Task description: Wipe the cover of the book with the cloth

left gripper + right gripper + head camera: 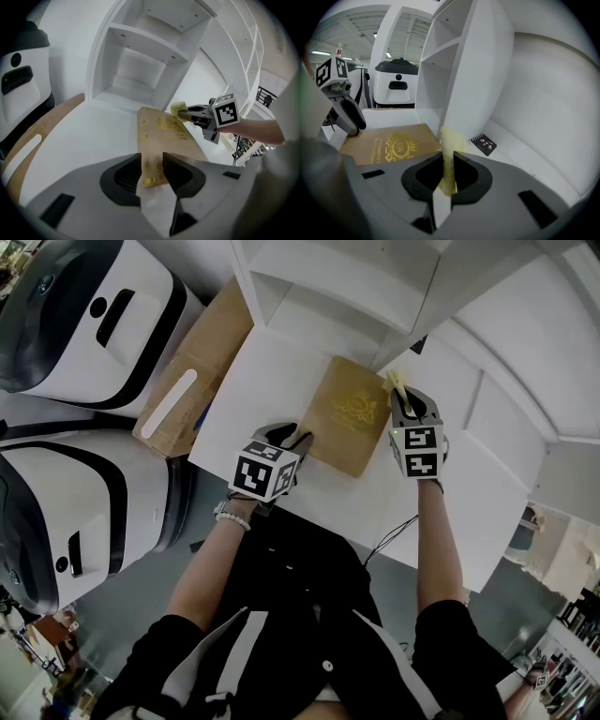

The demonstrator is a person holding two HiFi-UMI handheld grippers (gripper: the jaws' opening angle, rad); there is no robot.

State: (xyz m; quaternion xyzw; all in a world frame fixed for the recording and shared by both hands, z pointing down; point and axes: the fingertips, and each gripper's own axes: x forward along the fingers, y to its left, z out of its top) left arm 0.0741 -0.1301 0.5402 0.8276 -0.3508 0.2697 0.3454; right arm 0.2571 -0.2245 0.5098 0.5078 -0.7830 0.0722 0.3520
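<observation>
A tan book (349,413) with a gold emblem lies flat on the white table (272,371). My left gripper (298,439) is at the book's near left corner. In the left gripper view the book's (164,136) near end shows between the jaws of this gripper (151,158), which stand wide and do not press on it. My right gripper (410,409) is at the book's far right corner, shut on a yellow cloth (396,382). The right gripper view shows the cloth (451,145) pinched upright between the jaws (450,161), just right of the book (389,143).
A white shelf unit (347,287) stands on the table right behind the book. A cardboard box (192,371) lies off the table's left edge, beside two white and black machines (84,315). A small black notepad (483,144) lies right of the shelf. A cable (394,535) hangs at the table's near edge.
</observation>
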